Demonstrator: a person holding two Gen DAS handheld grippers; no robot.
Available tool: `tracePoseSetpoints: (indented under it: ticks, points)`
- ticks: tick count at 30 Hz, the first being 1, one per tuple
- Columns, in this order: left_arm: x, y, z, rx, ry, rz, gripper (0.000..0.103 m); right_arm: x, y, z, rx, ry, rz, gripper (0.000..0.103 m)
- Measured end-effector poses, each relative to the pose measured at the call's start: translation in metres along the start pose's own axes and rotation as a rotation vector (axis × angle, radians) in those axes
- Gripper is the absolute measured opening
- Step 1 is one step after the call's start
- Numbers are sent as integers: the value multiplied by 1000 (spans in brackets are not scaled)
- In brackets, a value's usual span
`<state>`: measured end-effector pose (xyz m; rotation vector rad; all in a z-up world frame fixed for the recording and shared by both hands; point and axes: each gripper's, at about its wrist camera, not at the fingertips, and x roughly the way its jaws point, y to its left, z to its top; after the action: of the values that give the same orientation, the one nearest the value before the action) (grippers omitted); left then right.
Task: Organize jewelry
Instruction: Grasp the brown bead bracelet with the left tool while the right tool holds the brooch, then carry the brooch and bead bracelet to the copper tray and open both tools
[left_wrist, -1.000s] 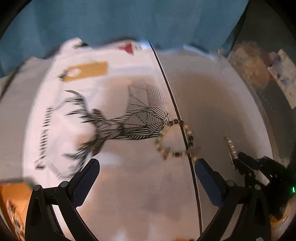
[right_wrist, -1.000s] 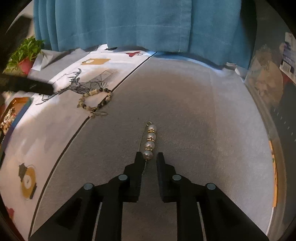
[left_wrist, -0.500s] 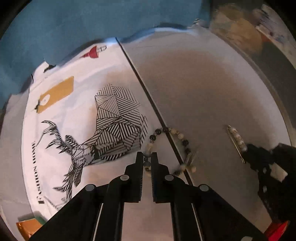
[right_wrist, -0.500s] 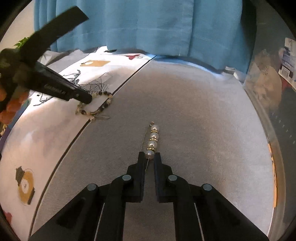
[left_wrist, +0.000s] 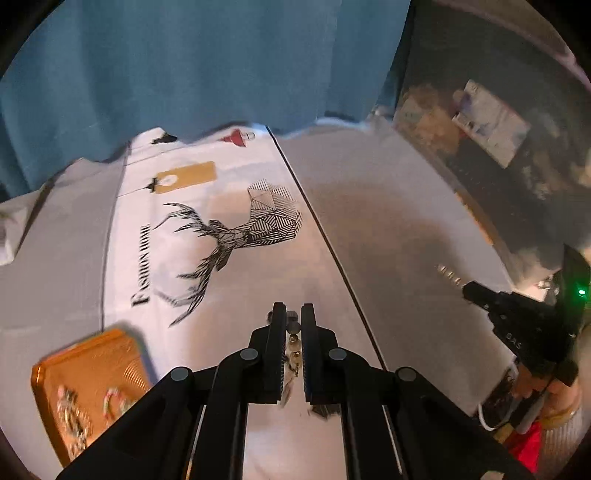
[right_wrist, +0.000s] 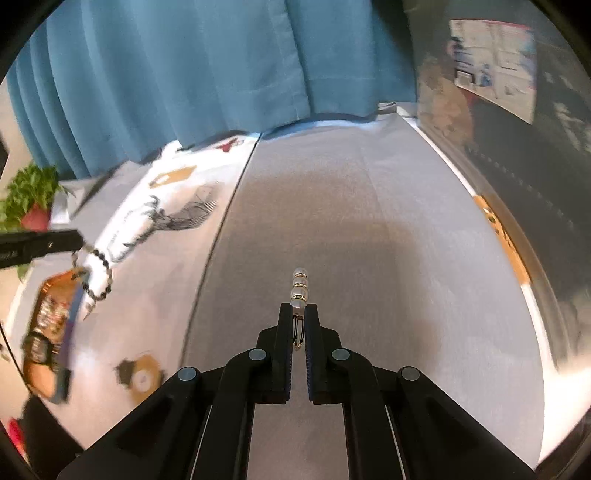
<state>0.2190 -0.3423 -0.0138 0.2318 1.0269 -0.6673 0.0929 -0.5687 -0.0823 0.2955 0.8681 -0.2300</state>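
A bracelet (left_wrist: 293, 334) of dark and pale beads is pinched in my left gripper (left_wrist: 293, 314), which is shut on it and raised off the white cloth. From the right wrist view the bracelet (right_wrist: 98, 273) dangles in a loop below the left gripper (right_wrist: 70, 240). A gold pin with pearls (right_wrist: 300, 286) sticks out past the tips of my right gripper (right_wrist: 299, 312). Its jaws are closing the last bit and the pads press on the pin's wire, above the grey cloth. In the left wrist view the pearl pin (left_wrist: 448, 275) shows ahead of the right gripper (left_wrist: 471, 288).
An orange jewelry tray (left_wrist: 92, 387) with several pieces in it lies at the near left, also seen as a blurred tray (right_wrist: 48, 332). The white cloth carries a deer print (left_wrist: 236, 229). A blue curtain (right_wrist: 184, 74) hangs behind, with a potted plant (right_wrist: 29, 199) far left.
My left gripper shut on the beaded bracelet and lifted it off the cloth toward the left. My right gripper closed on the pearl pin and raised it.
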Motion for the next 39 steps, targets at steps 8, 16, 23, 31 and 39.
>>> tracePoseSetpoints:
  ticks: [8,16,23,31,39]
  points:
    - [-92,15,-42,-18,-87,-1,6,-59,38,-33,-3,-20,61,6]
    - [-178,60,-102,-71,-184,62,6,-108,122,-65,-96,-60,145,6]
    - [-225,103,-161,-119,-219,131,6,-134,205,-89,-212,-57,254,6]
    - [-233,153,-206,-212,-214,165,6,-129,277,-99,-296,-31,329,6]
    - [-215,196,-208,-267,-203,171,6,-100,321,-91,-347,-3,333,6]
